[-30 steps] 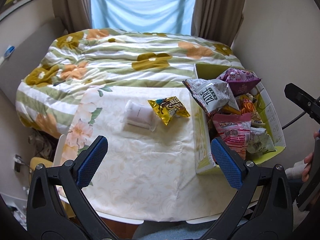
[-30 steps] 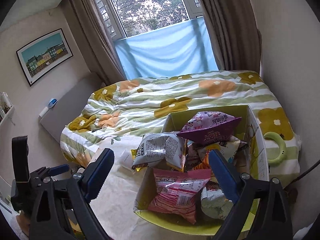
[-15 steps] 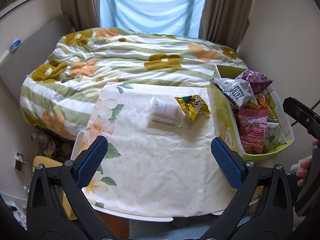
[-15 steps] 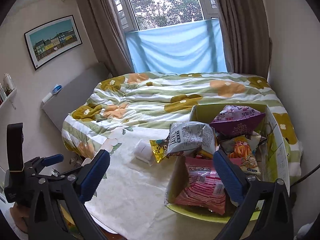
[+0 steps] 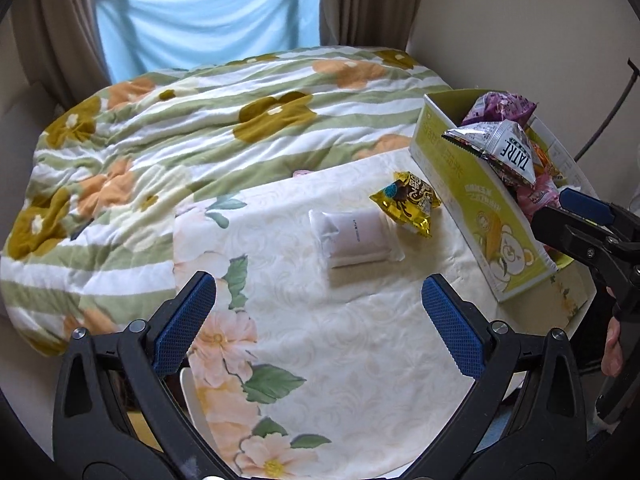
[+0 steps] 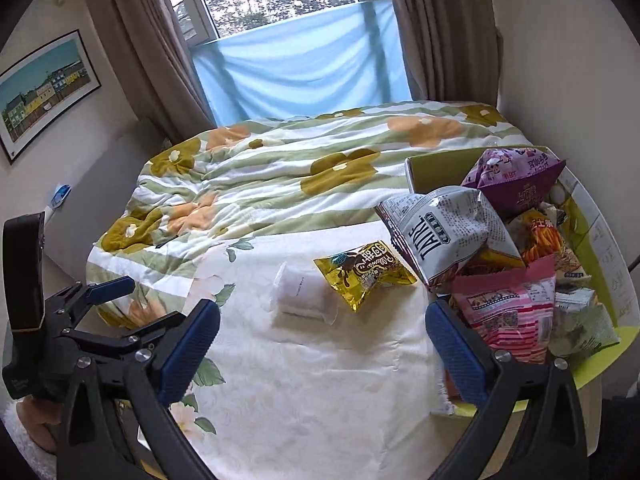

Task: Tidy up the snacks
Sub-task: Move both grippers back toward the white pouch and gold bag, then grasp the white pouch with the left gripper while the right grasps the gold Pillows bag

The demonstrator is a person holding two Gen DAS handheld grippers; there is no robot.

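Observation:
A white packet (image 5: 356, 236) (image 6: 300, 294) and a yellow snack bag (image 5: 408, 202) (image 6: 364, 274) lie on the floral tablecloth (image 5: 340, 360). A green box (image 5: 480, 208) (image 6: 592, 216) at the right holds several snack bags, with a grey TATRE bag (image 5: 500, 148) (image 6: 444, 236) hanging over its wall. My left gripper (image 5: 318, 326) is open and empty, short of the white packet. My right gripper (image 6: 320, 352) is open and empty, near the box's front corner. Each gripper shows in the other's view, the right one (image 5: 592, 232) and the left one (image 6: 80, 300).
A bed with a flowered quilt (image 5: 200, 128) lies behind the table. A window with a blue cloth (image 6: 304, 64) and curtains stand beyond. A wall (image 5: 520, 20) is close on the right. A picture (image 6: 44, 88) hangs at left.
Both grippers have pulled left and swung their view, so the packets and box now sit further right. Both stay open. The snacks have not moved.

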